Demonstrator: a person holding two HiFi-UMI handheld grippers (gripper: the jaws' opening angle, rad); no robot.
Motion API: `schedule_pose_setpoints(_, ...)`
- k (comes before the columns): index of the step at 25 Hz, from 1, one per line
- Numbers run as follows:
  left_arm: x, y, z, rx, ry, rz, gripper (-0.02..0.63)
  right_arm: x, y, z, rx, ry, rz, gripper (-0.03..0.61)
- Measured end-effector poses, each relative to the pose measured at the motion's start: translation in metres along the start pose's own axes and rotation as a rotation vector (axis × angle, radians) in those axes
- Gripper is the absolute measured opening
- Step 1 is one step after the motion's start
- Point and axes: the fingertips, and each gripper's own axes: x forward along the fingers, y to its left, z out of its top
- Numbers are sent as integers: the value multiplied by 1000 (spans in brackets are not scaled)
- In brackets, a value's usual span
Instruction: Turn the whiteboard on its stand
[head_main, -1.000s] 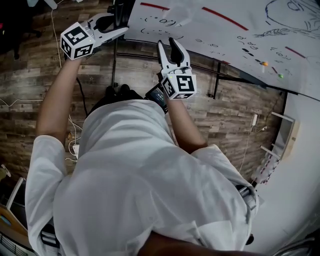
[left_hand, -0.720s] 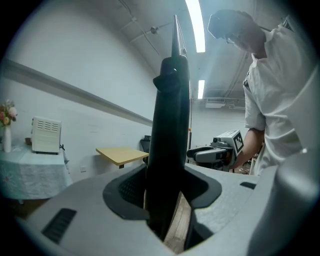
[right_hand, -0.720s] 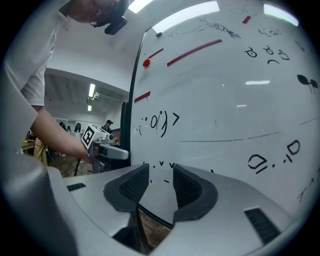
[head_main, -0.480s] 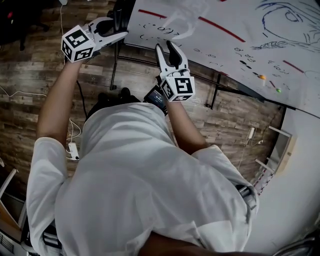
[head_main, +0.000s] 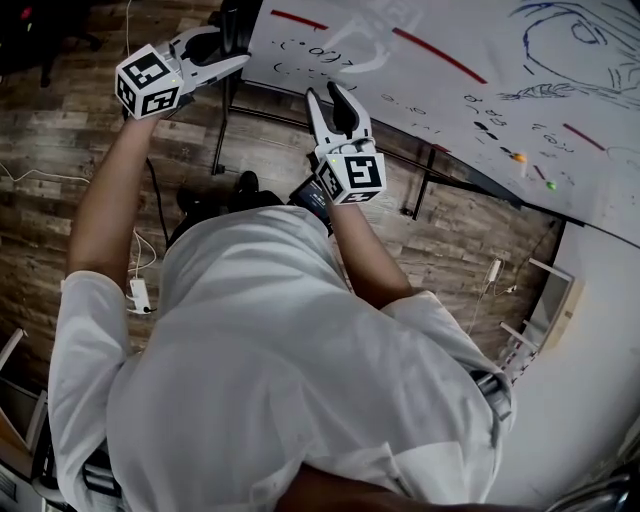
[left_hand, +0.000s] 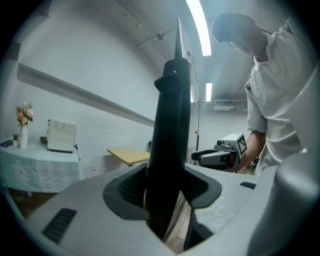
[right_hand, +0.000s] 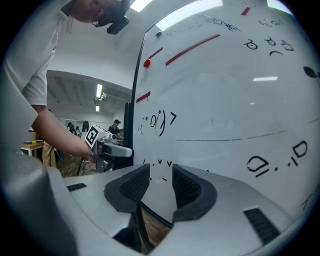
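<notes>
The whiteboard (head_main: 430, 95) stands tilted on its black stand (head_main: 425, 180), just ahead of both grippers, its white face marked with red strokes and dark scribbles. An orange magnet (head_main: 518, 157) and a green magnet (head_main: 550, 185) sit on it, well off to the right of the right gripper.

The left gripper (head_main: 228, 50) is at the board's side edge. In the left gripper view the dark frame edge rises straight up between its jaws, seen edge-on. The jaws stand fairly wide, and the pads appear to press on the frame from both sides, though the dark edge makes the contact hard to judge.

The right gripper (head_main: 332, 95) points at the board's face near its lower edge, to the right of the left gripper. Its jaws are about half apart with nothing pinched between them. Only the white surface and the lower rim show through the gap.

Below both grippers lies a wood-plank floor (head_main: 70, 170). Behind them is the person's white shirt (head_main: 280, 370). Far to the left of the left gripper, a vase of flowers (left_hand: 22, 120) stands on a cloth-covered table (left_hand: 35, 170).
</notes>
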Motion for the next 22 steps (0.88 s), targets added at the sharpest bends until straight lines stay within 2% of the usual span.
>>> schedule_pose_setpoints(22,0,-1,1,-2,22,28,193,-12,-11,4,-21,6,14,132)
